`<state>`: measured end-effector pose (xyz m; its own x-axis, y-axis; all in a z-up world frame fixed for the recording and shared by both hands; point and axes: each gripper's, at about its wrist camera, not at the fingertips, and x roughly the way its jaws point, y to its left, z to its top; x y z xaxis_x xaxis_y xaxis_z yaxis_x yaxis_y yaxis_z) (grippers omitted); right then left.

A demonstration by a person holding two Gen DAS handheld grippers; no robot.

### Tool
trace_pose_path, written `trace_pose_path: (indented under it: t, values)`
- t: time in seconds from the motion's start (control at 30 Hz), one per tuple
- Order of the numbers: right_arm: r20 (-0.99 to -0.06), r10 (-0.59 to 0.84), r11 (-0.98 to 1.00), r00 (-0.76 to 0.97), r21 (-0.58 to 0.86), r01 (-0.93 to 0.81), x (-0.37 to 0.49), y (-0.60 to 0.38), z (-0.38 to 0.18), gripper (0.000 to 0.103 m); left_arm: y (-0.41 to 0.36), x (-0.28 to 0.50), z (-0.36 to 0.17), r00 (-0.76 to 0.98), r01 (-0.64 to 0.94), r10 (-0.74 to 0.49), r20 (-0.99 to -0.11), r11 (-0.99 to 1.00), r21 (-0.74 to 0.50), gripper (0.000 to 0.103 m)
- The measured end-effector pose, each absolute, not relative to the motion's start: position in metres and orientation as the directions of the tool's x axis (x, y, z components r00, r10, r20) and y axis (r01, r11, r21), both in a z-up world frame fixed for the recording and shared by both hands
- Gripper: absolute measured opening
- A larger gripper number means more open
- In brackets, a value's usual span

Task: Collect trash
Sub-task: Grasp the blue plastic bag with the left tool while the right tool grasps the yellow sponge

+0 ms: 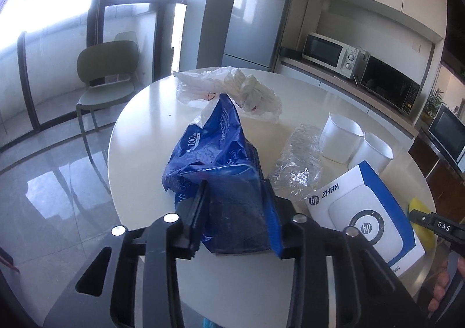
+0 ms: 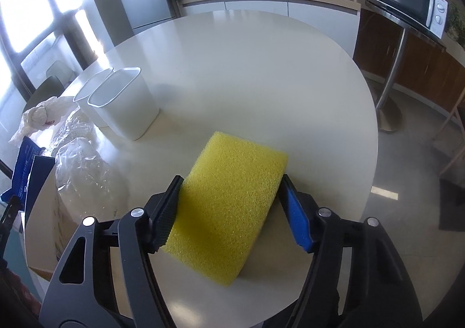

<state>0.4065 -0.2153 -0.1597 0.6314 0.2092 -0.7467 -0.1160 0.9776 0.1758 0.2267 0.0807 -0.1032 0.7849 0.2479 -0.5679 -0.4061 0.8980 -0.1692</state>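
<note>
— Both grippers fill the lower part of their views. What has the left gripper (image 1: 237, 211) got?

— Its jaws are clamped on a crumpled blue plastic wrapper (image 1: 215, 159), which stands up between the fingers with its torn top pointing away from the camera, over the near edge of the round white table (image 1: 139, 130).

— And the right gripper (image 2: 229, 206)?

— It grips a yellow sponge (image 2: 229, 211) across its short sides. One black finger presses the left side, the blue-padded finger the right. The sponge sits low over the table; I cannot tell whether its underside touches the top.

— Other trash on the table?

— From the left wrist view, a white plastic bag (image 1: 232, 89) with wadded paper in it lies beyond the wrapper, toward the far edge. A clear crinkled plastic wrap (image 1: 299, 162) lies just right of the wrapper.

— Anything else nearby?

— Two white bins (image 1: 340, 139) stand side by side, touching, just beyond the clear wrap. A white and blue box (image 1: 366, 211) with an HP logo lies flat near the table edge on the right. Behind the table are a green chair (image 1: 107, 75), a grey fridge (image 1: 255, 20) and microwaves (image 1: 328, 53) on a counter.
</note>
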Motion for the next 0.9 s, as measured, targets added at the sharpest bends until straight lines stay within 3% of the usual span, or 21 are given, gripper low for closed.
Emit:
trace_pose_path:
  t: [0.07,0.27,0.9]
  values:
    - [-0.740,0.234,0.972,0.630,0.199,-0.127,0.405,-0.221,-0.160,0.059,0.080,0.224,-0.102,0.793,-0.396,0.242,-0.559,0.902,-0.171,0.014]
    - [-0.721,0.280,0.960,0.634,0.232,-0.159,0.395,-0.232,-0.156,0.055,0.077,0.207,-0.097,0.815,-0.367,0.224,-0.534,0.913,-0.178,0.004]
    - [-0.644,0.386,0.922,0.661,0.262,-0.283,0.341,-0.249,-0.132,0.053,0.078,0.131,-0.068,0.851,-0.338,0.228,-0.472,0.927,-0.161,0.002]
